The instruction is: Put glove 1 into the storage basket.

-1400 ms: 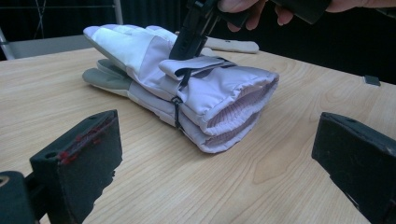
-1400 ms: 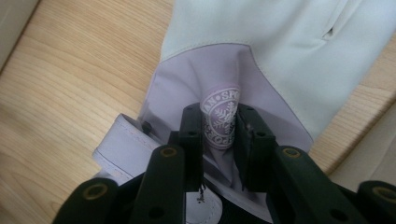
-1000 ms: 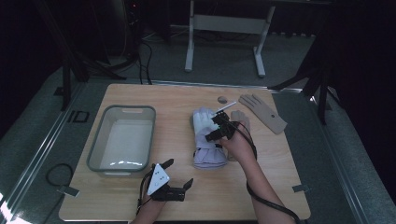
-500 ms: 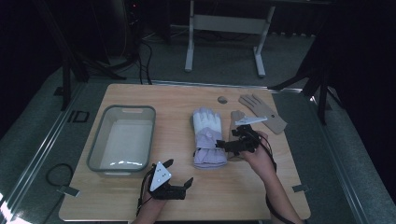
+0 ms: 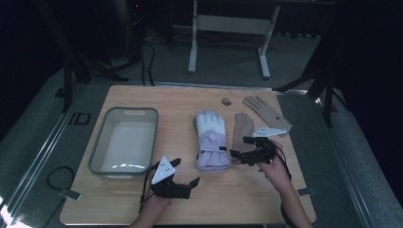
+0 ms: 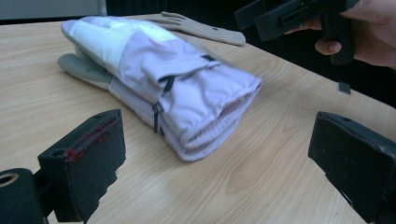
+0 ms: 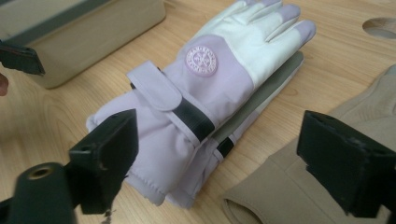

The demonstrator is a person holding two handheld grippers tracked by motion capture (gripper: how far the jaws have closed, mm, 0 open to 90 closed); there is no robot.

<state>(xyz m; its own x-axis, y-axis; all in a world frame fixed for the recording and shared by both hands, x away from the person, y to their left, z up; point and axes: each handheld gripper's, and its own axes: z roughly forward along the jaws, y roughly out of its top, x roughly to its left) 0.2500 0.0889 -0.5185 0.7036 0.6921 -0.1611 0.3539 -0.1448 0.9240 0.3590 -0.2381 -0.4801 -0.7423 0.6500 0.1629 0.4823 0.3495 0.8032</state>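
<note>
Lilac padded ski gloves lie stacked mid-table between tub and tan gloves, soft, light and bulky, best pinched at the thick cuff, while both left gripper and right gripper have open, empty jaws, the right ones having just been opening.

Between the wide-spread jaws of the right gripper, the stacked lilac ski gloves are met straight ahead. To its right, the way is blocked by a tan glove. Bare tabletop is left behind it.
</note>
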